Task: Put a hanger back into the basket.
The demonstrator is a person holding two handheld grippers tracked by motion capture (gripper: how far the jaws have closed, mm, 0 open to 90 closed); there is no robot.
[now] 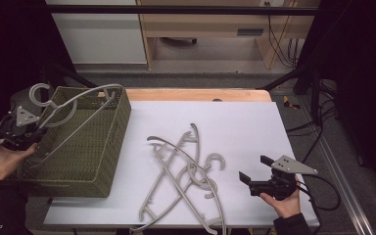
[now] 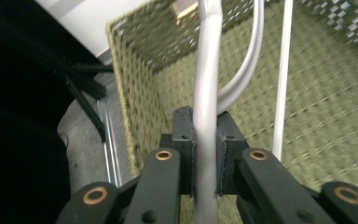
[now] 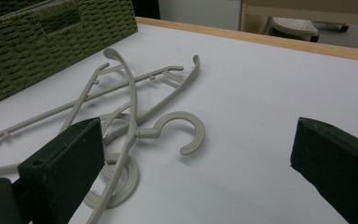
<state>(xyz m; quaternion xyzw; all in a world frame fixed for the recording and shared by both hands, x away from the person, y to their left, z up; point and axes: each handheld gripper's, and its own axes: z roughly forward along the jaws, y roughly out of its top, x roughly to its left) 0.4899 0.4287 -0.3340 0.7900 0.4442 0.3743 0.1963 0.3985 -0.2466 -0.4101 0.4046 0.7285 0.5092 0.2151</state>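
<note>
Left tool (image 2: 205, 154) clamps a grey hanger (image 1: 73, 105) inside the woven basket (image 1: 110, 147).

The basket (image 1: 85, 147) is rough woven fibre, matt olive. The hangers (image 1: 181, 178) are smooth grey plastic with a slight sheen — as is the one (image 2: 206, 93) in the left tool (image 2: 205, 140). The tabletop (image 1: 245, 127) is matt white, edged in pale wood.
</note>
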